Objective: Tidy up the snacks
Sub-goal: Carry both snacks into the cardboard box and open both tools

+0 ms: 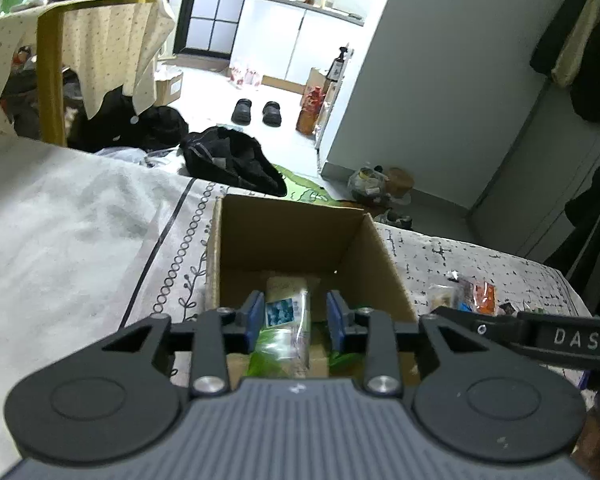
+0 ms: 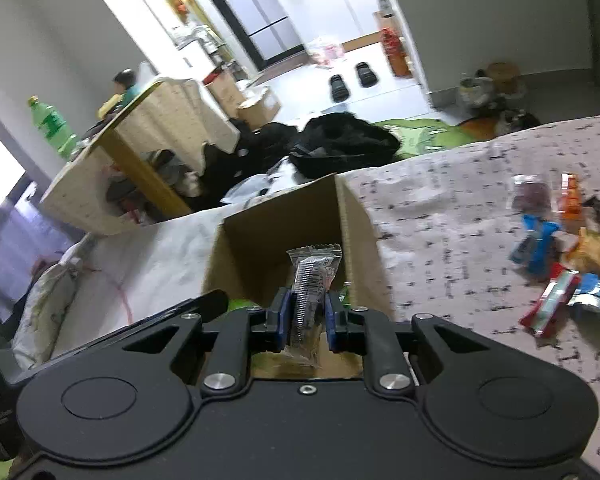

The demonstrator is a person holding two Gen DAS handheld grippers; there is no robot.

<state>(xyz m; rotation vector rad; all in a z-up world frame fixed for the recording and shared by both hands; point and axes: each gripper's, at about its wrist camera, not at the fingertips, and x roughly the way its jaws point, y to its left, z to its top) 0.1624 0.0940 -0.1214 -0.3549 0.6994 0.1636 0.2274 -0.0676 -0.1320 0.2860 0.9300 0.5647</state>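
Now, left claw: the left gripper [image 1: 295, 322] holds its blue pads apart; a clear plastic snack packet with a blue label and green print [image 1: 286, 320] lies between them, and the right pad does not touch it.
Left packet place: it hangs over the open brown cardboard box [image 1: 384, 256], its far end already inside.
Right claw: the right gripper [image 2: 305, 322] has its blue pads close on a clear crinkled packet with a barcode [image 2: 314, 280], which stands up between them, above the same box.
Box: it sits on the white patterned bed cover [image 1: 100, 216].
Other snacks: a loose pile of coloured wrappers [image 2: 556, 264] waits on the cover, well apart from the box.
Risk one: I judge the left packet may slip and land crooked, because the pads are loose.
Risk two: both claws are over one small opening, so they may bump.
Risk three: the thin right packet may catch on the box wall.
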